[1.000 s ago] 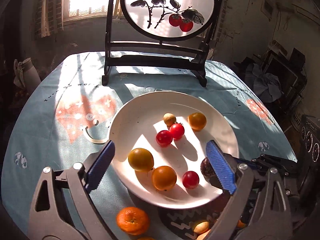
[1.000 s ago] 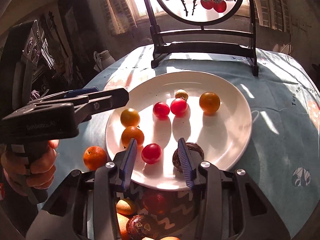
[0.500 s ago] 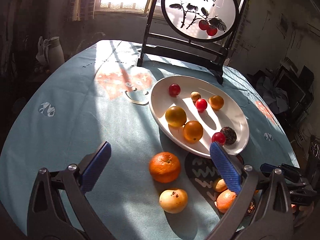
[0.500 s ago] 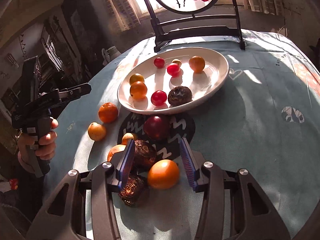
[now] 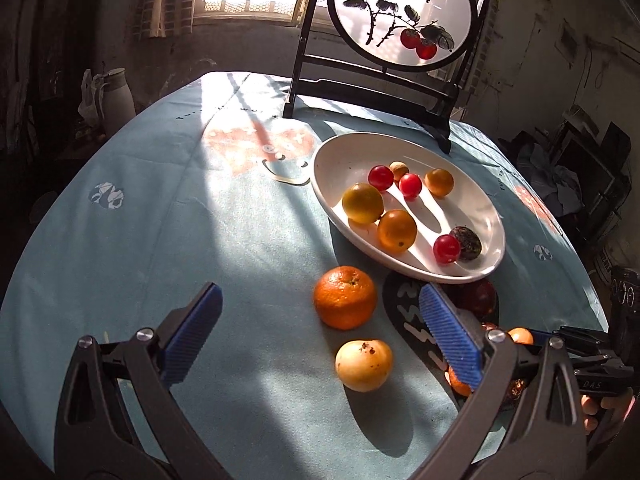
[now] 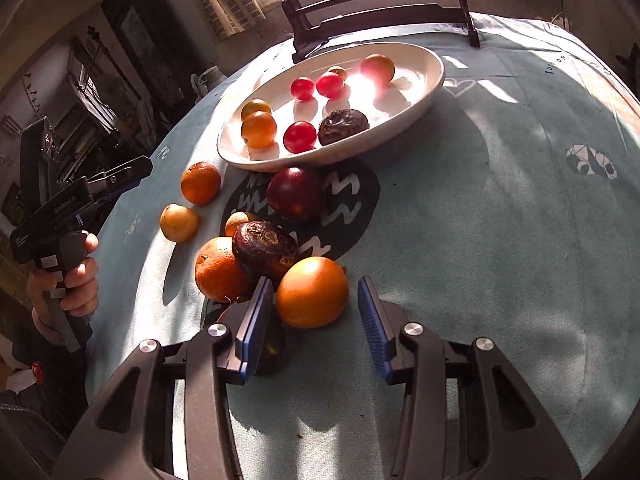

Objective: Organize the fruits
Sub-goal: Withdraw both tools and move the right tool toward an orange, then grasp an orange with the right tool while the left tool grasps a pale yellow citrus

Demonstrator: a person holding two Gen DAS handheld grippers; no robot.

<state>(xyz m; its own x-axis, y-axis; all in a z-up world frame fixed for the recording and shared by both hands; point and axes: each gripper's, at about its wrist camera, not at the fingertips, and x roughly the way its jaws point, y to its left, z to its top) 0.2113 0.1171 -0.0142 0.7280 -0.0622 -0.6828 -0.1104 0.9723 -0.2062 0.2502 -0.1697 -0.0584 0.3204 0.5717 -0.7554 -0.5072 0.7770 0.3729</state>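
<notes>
A white oval plate holds several small fruits: red tomatoes, orange and yellow fruits and a dark wrinkled one. On the cloth in front of it lie a mandarin and a pale yellow fruit. My left gripper is open and empty, held above these two. My right gripper is open, its blue pads on either side of an orange fruit without touching it. A dark wrinkled fruit, another mandarin and a dark red plum lie just beyond.
A round table with a blue-green cloth carries everything. A black-framed round painted screen stands behind the plate. A dark printed patch lies under the loose fruit. A white jug stands off the table to the left.
Both grippers have drawn back from the plate toward the near table edge. The dark wrinkled fruit stays on the plate. The right gripper now frames the orange fruit.
</notes>
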